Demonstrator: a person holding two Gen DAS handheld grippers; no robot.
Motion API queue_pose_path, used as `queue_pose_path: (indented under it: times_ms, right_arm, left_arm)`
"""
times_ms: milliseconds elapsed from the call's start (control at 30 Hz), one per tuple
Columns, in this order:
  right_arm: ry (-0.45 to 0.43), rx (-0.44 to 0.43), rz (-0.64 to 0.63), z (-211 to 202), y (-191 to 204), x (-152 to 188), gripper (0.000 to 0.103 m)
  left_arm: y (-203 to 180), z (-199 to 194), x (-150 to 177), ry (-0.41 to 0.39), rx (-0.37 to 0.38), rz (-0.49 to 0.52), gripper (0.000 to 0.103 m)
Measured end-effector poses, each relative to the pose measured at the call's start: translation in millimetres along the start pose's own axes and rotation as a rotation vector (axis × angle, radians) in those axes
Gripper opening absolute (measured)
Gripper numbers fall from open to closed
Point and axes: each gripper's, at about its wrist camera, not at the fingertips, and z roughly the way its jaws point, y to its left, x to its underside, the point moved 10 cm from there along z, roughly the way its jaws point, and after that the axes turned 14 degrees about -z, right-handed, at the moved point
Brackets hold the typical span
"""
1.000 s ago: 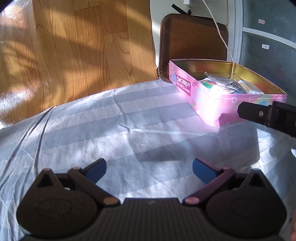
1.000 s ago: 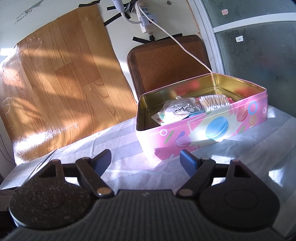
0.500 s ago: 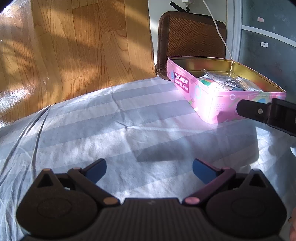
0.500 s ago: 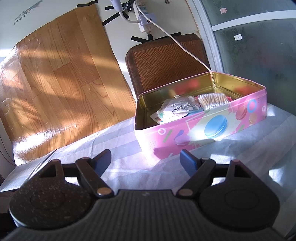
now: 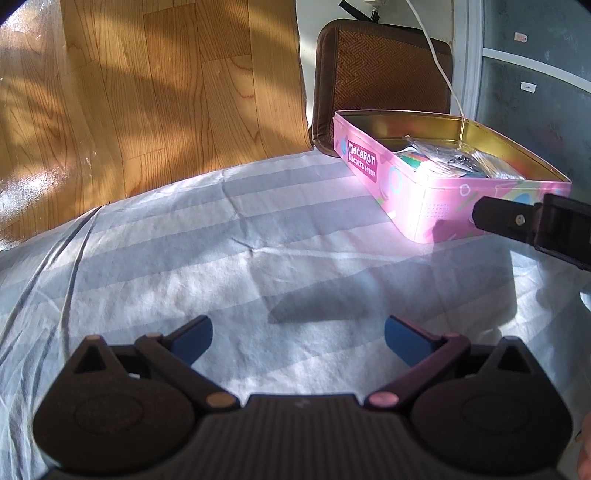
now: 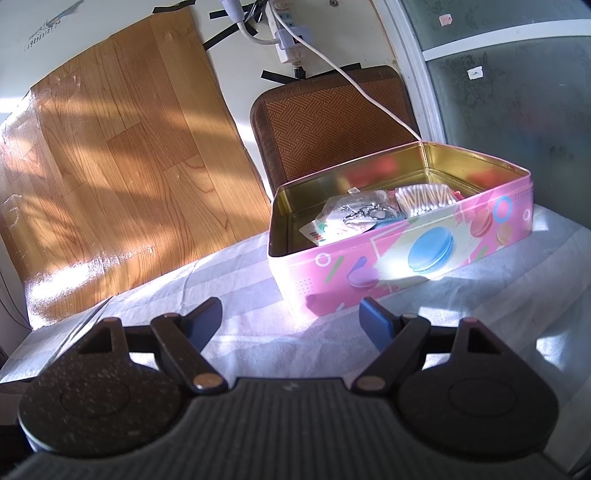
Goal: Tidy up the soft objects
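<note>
An open pink macaron tin (image 6: 369, 275) stands on a striped sheet; it also shows in the left wrist view (image 5: 410, 199). Inside lie a bag of cotton swabs (image 6: 424, 197), a clear plastic bag with small metal items (image 6: 354, 214) and a coloured card (image 6: 317, 232). My right gripper (image 6: 291, 319) is open and empty, just in front of the tin's near wall. My left gripper (image 5: 297, 336) is open and empty over bare sheet, left of the tin. The right gripper's finger (image 5: 517, 221) shows at the left view's right edge.
The striped sheet (image 5: 184, 240) covers the surface. A brown woven cushion (image 6: 332, 125) leans on the wall behind the tin. A wood-pattern panel (image 6: 110, 155) stands to the left. A white cable (image 6: 362, 92) hangs from a power strip (image 6: 284, 33). A frosted glass door (image 6: 517, 92) is at right.
Both grippers have drawn back slightly and tilted down, so the tin sits a bit higher and farther in each view. Both stay open and empty.
</note>
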Motion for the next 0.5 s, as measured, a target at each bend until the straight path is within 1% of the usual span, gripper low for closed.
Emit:
queue_pose_path:
  times_ms: [267, 500]
  right_arm:
    - [0.001, 0.0, 0.0, 0.0, -0.3, 0.0, 0.084]
    - [0.001, 0.001, -0.001, 0.9, -0.4, 3.1, 0.084]
  left_arm:
    - [0.1, 2.3, 3.6, 0.017, 0.014, -0.011, 0.103]
    - [-0.1, 0.2, 0.4, 0.003, 0.028, -0.005, 0.103]
